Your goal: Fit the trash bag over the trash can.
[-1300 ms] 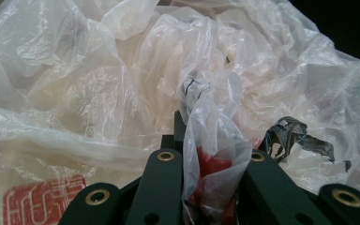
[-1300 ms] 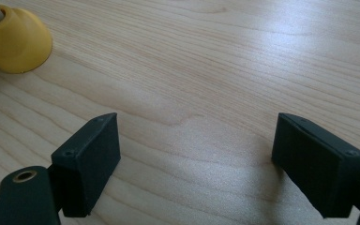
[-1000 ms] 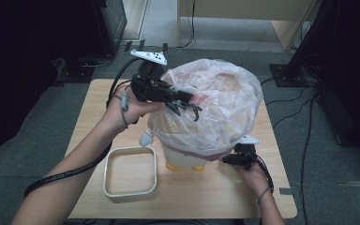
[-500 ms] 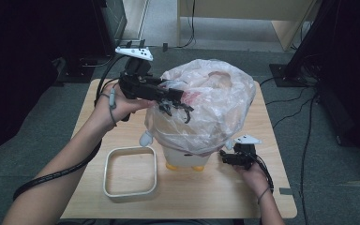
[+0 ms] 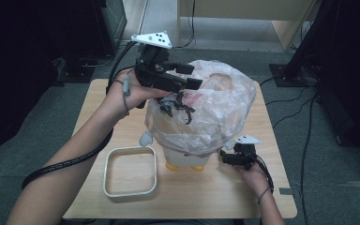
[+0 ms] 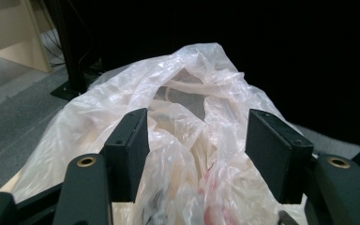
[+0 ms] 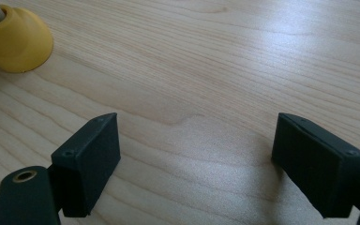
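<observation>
The plastic bag (image 5: 206, 112) veils most of the toy beneath the left hand-held gripper (image 5: 178, 105); only its yellow feet (image 5: 183, 166) show clearly.

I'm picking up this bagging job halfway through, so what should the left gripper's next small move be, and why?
Probably lower the left gripper a little and close on a fresh fold of the plastic bag. Its jaws have just been opening and now stand apart with film between them, unpinched. The bag covers only the top of the toy; the yellow feet remain bare. The right gripper is open over the table.

Clear plastic bag (image 5: 215, 110) over toy, upright
</observation>
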`<control>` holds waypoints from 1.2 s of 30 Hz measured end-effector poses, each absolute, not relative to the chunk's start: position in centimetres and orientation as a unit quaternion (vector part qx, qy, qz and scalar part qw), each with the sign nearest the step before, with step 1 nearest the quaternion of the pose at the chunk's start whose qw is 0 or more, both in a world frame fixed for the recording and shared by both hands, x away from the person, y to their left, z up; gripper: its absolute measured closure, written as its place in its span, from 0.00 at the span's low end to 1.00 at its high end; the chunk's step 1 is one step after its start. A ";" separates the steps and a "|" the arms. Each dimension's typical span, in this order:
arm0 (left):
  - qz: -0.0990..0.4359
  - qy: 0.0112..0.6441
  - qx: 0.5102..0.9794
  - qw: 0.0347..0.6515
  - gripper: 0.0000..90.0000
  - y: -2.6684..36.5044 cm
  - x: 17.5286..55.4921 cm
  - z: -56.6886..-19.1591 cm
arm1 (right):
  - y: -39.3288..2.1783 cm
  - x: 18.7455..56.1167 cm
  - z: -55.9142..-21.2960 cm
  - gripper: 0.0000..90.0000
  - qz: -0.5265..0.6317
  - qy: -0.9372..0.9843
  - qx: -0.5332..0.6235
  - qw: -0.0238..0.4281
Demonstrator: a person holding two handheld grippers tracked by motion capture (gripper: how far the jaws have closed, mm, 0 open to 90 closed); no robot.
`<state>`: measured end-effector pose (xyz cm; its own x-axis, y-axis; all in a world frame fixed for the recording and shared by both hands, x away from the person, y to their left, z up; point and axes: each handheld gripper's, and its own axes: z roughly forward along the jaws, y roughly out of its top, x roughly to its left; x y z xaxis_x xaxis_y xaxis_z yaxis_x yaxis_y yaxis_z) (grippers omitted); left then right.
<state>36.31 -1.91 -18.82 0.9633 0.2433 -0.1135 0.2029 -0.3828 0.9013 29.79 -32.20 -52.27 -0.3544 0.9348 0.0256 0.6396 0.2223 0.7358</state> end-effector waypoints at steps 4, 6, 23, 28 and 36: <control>0.002 0.146 0.836 0.529 0.43 -2.7 36.3 -19.7 | -32.2 29.8 -52.3 0.17 0.338 0.751 0.523 0.219; 0.000 0.147 0.845 0.514 0.44 -2.7 36.4 -20.4 | -32.2 29.8 -52.3 0.17 0.338 0.751 0.523 0.219; 0.020 0.118 0.842 0.525 0.37 -3.9 36.1 -19.0 | -32.2 29.8 -52.3 0.17 0.338 0.751 0.523 0.219; 0.014 0.125 0.825 0.550 0.32 -5.4 36.7 -18.1 | -32.2 29.8 -52.3 0.17 0.338 0.751 0.523 0.219; 0.017 0.117 0.834 0.538 0.30 -7.9 37.4 -21.0 | -32.2 29.8 -52.3 0.17 0.338 0.752 0.523 0.218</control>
<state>37.40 -7.90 -20.96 0.9720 0.2132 -0.0983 0.1774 -0.3929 0.9023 29.78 -32.20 -52.27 -0.3580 0.9334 0.0248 0.6384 0.2253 0.7360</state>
